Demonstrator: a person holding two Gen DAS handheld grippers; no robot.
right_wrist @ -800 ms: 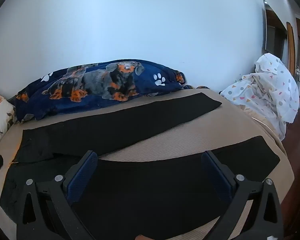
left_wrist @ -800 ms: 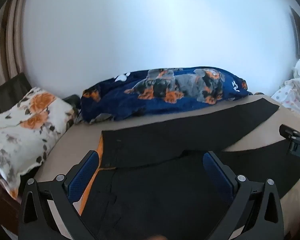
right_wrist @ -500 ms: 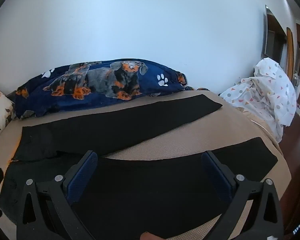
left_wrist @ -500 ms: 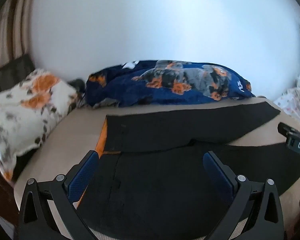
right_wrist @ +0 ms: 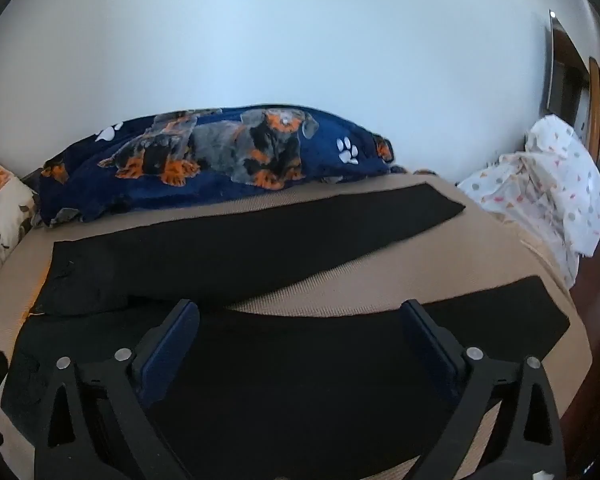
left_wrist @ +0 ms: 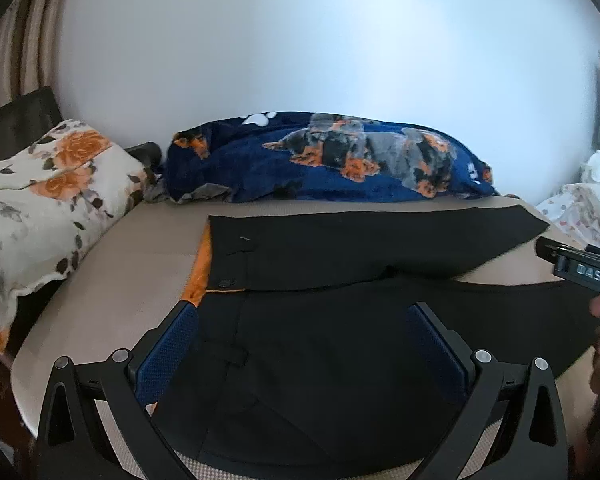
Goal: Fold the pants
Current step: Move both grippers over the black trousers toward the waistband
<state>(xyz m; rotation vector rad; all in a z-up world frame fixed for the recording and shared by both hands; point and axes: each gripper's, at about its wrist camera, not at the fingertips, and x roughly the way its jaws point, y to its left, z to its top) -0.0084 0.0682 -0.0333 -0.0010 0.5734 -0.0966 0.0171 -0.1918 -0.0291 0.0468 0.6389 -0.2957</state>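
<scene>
- Both pairs of jaws stand spread wide and hold nothing: the left gripper (left_wrist: 302,344) hovers over the waist end of the black pants (left_wrist: 340,352), the right gripper (right_wrist: 300,340) over the near leg further to the right.
- The pants lie flat on the beige bed (left_wrist: 120,272), waistband to the left with orange lining (left_wrist: 204,256) showing at its edge, and the two legs fan out to the right in a V, far leg (right_wrist: 260,240) and near leg (right_wrist: 480,320) apart with bare mattress between them.
- The cloth looks thin, light and limp; I judge it will sag and drape from wherever it is pinched and will not hold a shape on its own.
- Being soft, it should slide easily over the ribbed bed cover, so one lifted edge may drag the rest along.
- Likely good holds: the near edge of the waistband for the left jaws, where doubled fabric and a button (left_wrist: 226,281) give thickness, and the near leg's outer edge or hem for the right jaws.
- A pinch taken too shallow may slip off a single layer; a bite over the seam looks safer.
- A dog-print blanket (right_wrist: 220,160) lies along the far wall, a floral pillow (left_wrist: 40,200) at far left and a bundle of dotted bedding (right_wrist: 540,176) at right, all apart from the pants.
</scene>
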